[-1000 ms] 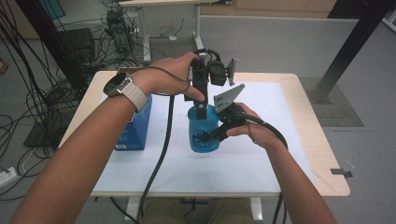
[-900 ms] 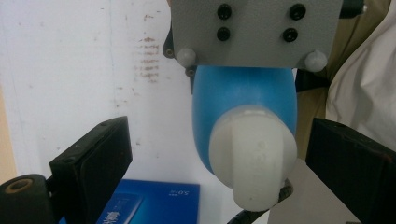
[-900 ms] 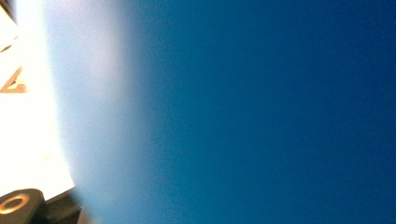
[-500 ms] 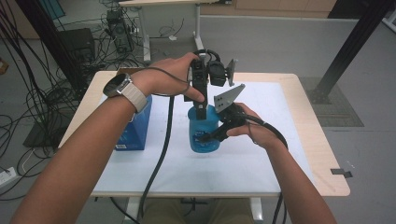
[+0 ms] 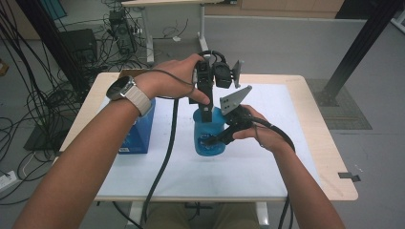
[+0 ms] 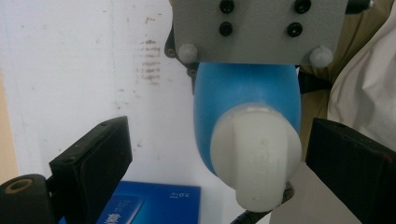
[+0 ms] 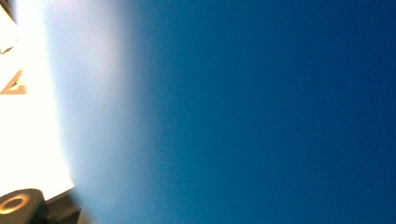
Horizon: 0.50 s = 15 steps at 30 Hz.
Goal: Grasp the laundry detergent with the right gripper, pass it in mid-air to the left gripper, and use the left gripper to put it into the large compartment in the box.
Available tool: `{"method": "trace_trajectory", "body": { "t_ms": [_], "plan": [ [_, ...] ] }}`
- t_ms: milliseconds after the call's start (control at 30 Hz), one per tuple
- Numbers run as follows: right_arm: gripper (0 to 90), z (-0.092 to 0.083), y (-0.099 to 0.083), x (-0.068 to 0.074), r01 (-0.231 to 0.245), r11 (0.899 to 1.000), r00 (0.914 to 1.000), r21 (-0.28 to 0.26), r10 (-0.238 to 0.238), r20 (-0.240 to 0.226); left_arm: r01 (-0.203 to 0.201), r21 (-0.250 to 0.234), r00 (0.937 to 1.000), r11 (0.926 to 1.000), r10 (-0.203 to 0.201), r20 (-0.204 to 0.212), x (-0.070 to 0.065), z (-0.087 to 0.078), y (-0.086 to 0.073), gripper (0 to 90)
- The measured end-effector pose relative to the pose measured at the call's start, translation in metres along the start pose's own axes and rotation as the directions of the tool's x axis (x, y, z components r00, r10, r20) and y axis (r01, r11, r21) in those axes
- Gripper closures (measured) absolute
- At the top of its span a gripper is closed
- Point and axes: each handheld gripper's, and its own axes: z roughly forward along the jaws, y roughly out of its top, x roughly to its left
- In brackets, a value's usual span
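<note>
A blue bottle (image 5: 209, 139) with a white cap (image 6: 254, 161) stands upright on the white mat (image 5: 267, 157) in the middle of the table. My right gripper (image 5: 220, 138) comes in from the right and is shut on the bottle's body; its grey plate (image 6: 259, 28) rises behind the bottle. In the right gripper view the blurred blue wall of the bottle (image 7: 257, 112) sits right against the camera. My left gripper (image 6: 219, 140) points down over the bottle's top. Its jaws stand open on either side of the cap, the left one well apart from it.
A blue box (image 5: 138, 129) lies on the mat to the left of the bottle, partly under the left forearm. Black cables trail from both grippers toward the table's near edge. Bare mat stretches to the right and in front.
</note>
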Motion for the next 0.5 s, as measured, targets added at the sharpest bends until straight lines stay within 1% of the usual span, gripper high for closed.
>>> {"method": "trace_trajectory", "body": {
  "t_ms": [133,200,500],
  "plan": [
    [43.8,0.0,-0.0007,0.0,0.004,1.0,1.0,0.001,-0.004,0.005,0.0,0.005,1.0,1.0,0.0,-0.004,0.0004,-0.0005,-0.0005,7.4],
    [43.8,0.0005,-0.001,0.0003,-0.001,1.0,1.0,-0.003,0.001,-0.002,0.003,0.004,1.0,1.0,-0.003,-0.007,0.0003,-0.0006,-0.0011,7.4],
    [43.8,0.0015,-0.0008,-0.0001,0.003,1.0,1.0,-0.003,-0.003,-0.003,0.005,0.002,1.0,1.0,-0.005,-0.007,0.0008,-0.001,-0.0028,7.4]
  ]
}}
